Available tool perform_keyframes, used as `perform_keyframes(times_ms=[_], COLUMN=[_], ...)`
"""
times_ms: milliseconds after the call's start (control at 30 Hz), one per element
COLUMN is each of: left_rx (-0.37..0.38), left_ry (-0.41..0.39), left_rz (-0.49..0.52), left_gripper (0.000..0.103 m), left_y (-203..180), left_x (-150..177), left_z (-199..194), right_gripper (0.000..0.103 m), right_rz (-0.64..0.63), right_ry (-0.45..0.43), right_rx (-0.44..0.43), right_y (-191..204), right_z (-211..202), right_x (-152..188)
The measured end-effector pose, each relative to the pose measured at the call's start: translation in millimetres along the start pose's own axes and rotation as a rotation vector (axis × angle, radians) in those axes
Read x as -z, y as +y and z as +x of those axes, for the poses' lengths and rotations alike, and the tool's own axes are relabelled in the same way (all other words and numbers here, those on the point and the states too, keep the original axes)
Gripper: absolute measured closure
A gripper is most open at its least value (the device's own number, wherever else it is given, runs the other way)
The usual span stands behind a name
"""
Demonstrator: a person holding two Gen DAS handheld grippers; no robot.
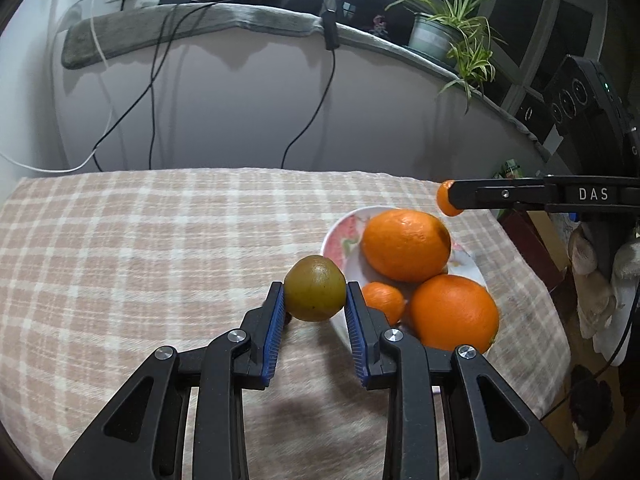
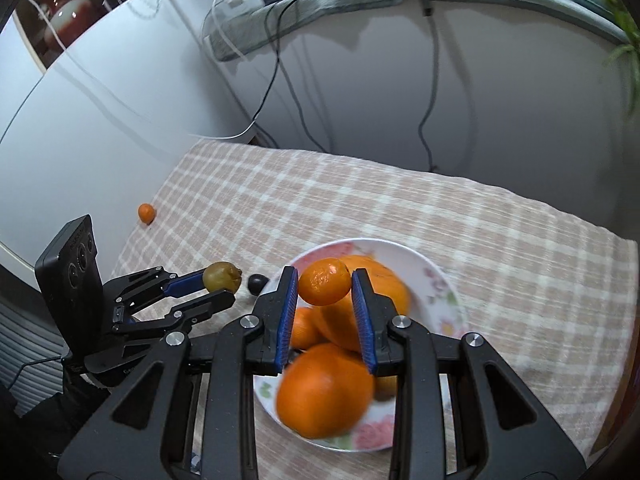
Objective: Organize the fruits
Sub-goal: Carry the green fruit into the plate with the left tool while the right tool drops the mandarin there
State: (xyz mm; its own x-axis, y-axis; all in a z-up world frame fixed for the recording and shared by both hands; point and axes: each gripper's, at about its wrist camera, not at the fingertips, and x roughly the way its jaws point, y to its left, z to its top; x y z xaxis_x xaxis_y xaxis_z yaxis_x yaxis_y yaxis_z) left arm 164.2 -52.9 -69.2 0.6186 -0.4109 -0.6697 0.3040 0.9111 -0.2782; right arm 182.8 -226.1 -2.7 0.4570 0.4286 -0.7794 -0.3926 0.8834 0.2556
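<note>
Left tongs (image 1: 315, 294) clamped on a green-brown fruit (image 1: 315, 289), blue pads (image 1: 276, 320) pressing both sides, held above the checked cloth (image 1: 140, 260) just left of the plate (image 1: 340, 236). Same grip seen from the right wrist view: left tongs (image 2: 218, 286) with the fruit (image 2: 221, 277) at the tips, off the plate's left edge.

Right tongs (image 2: 325, 284) clamped on a mandarin (image 2: 325, 282), held in the air over the plate (image 2: 440, 280). In the left wrist view only its tip shows, right tongs (image 1: 454, 198) with the mandarin (image 1: 447, 198) poking out.

Plate: white, floral print, sits on the cloth (image 2: 440, 220) near the right side of the table. Contents: two big oranges (image 1: 406, 244) (image 1: 454, 312), one small mandarin (image 1: 383, 302) between them at the near-left rim. Right wrist view is motion-blurred there, can't count more.

Off plate: small orange fruit (image 2: 146, 213) at the cloth's far left edge, dark round item (image 2: 257, 282) on the cloth just left of the plate; can't tell what it is.
</note>
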Motion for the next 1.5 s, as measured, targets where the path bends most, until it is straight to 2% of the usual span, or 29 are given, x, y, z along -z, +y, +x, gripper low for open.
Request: perform_keyframes(times_ms=[533, 1000, 1400, 1467, 1500], left_rx=[-0.010, -0.019, -0.015, -0.017, -0.017], left_ry=[0.030, 0.050, 0.055, 0.055, 0.056], left_rz=[0.046, 0.062, 0.074, 0.076, 0.076], left_gripper=[0.075, 0.075, 0.074, 0.072, 0.068], left_y=[-25, -31, -34, -34, -34], left_x=[-11, -14, -14, -13, -13], left_z=[25, 35, 37, 36, 36], right_gripper=[0.074, 0.074, 0.074, 0.074, 0.074], right_rz=[0.090, 0.113, 0.116, 0.112, 0.112], right_ry=[-0.020, 0.002, 0.011, 0.012, 0.013], right_rx=[0.010, -0.007, -0.004, -0.004, -0.004], right_y=[-53, -68, -70, -70, -70], right_z=[-17, -13, -13, -12, -12], right_x=[36, 55, 59, 59, 58])
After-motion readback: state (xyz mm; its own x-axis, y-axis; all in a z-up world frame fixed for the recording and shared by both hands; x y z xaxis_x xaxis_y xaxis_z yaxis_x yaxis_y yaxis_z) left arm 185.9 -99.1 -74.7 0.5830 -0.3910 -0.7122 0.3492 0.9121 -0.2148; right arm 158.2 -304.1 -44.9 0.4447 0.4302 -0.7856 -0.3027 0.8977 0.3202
